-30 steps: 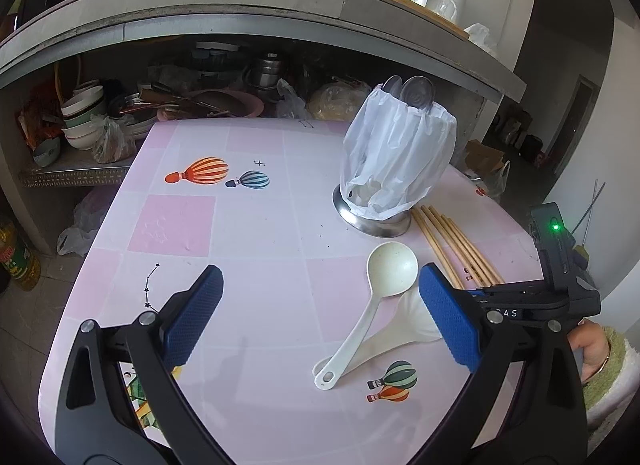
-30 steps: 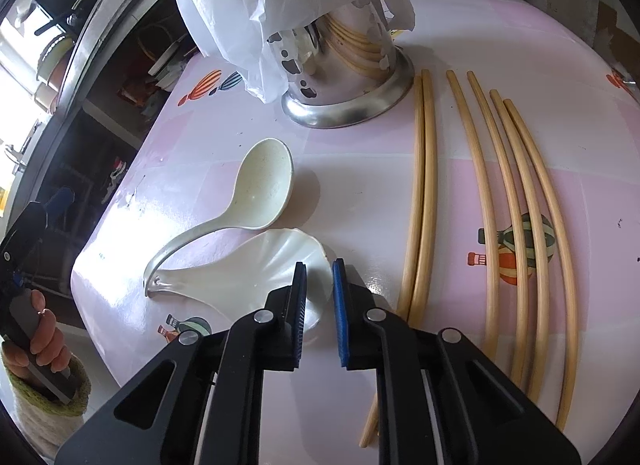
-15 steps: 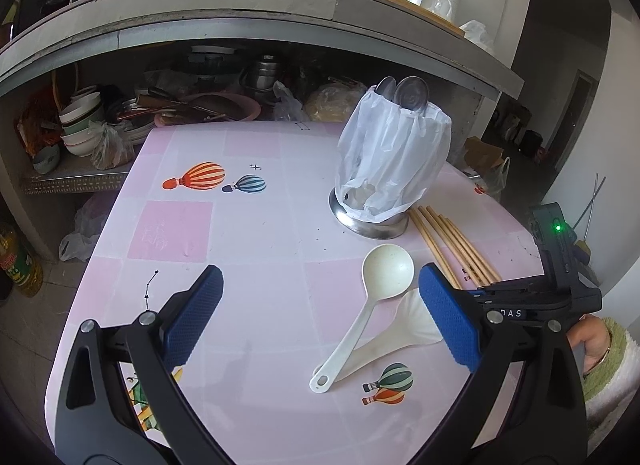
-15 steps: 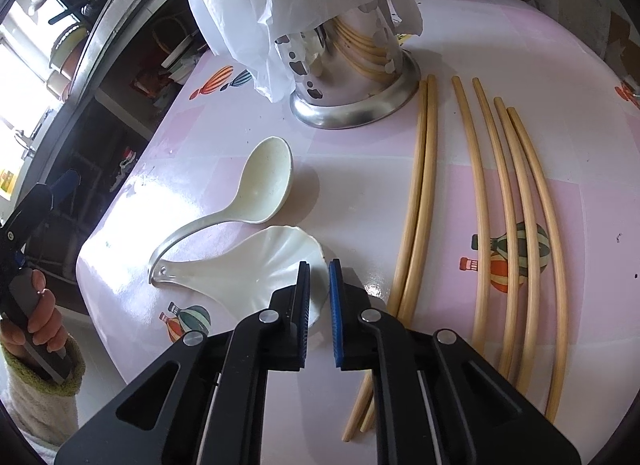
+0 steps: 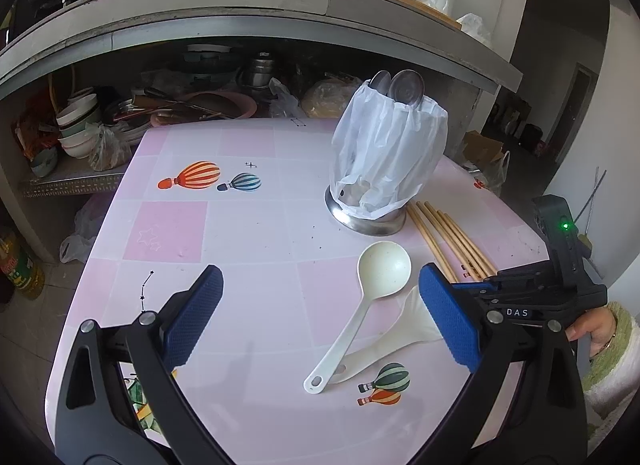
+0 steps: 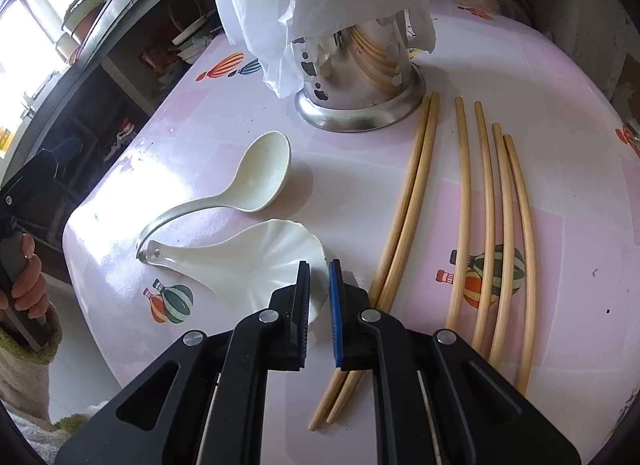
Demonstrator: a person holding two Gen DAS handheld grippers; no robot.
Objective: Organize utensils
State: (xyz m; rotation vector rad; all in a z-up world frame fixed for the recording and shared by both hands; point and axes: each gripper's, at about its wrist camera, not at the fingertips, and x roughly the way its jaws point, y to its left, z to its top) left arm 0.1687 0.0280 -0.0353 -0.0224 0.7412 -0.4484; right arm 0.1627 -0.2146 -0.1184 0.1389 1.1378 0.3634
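Note:
A cream ladle and a white fan-shaped spoon lie side by side on the pink table. Several bamboo chopsticks lie to their right. Behind them stands a steel utensil holder draped in a white plastic bag, with metal spoons sticking out of its top. My right gripper is shut on the wide rim of the fan-shaped spoon, low over the table. My left gripper hangs open above the table, nothing between its pads.
A person's hands in green and white sleeves hold the grippers. Beyond the table, a low shelf holds bowls, pans and bags under a concrete counter with pots and a white appliance. The table's near edge is close below the spoons.
My right gripper has rolled a little and its pads have drawn slightly closer on the spoon's rim. The left gripper and the utensils stay where they were.

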